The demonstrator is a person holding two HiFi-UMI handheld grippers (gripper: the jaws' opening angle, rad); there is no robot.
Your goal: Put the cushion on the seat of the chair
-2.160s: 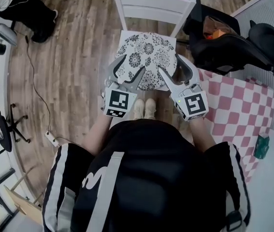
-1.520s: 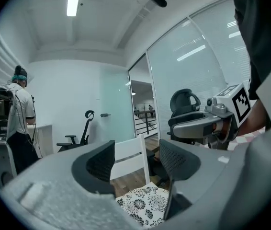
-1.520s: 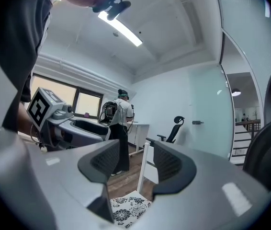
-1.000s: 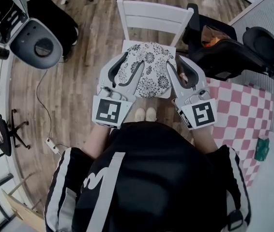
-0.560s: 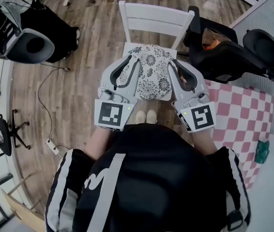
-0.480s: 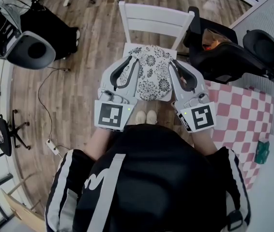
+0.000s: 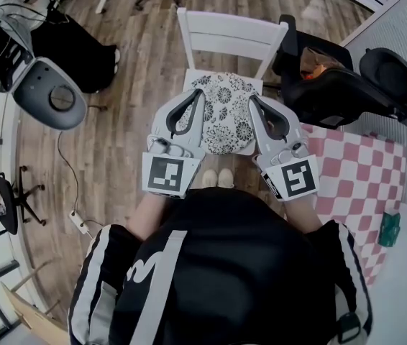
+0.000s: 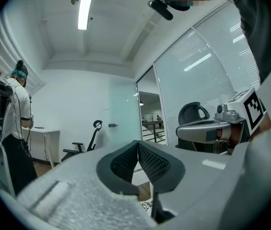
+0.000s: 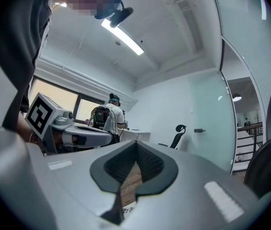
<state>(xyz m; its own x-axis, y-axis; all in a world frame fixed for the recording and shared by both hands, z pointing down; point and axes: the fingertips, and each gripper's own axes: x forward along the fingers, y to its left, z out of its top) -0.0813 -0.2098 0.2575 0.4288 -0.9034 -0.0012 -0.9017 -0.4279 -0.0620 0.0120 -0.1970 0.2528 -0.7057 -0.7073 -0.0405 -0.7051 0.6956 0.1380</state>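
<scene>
Wood floor is seen from above. Pink-and-white checkered mat is laid at right, with black office chair parked beside it. White chair is placed in front of the person. Floral cushion is laid flat on the chair's seat, below the backrest. Left gripper is held over the cushion's left side, right gripper over its right side. Both are pointed level, toward the backrest. Both sets of jaws have just been closing and are now pressed tip to tip. Nothing is caught between them.
</scene>
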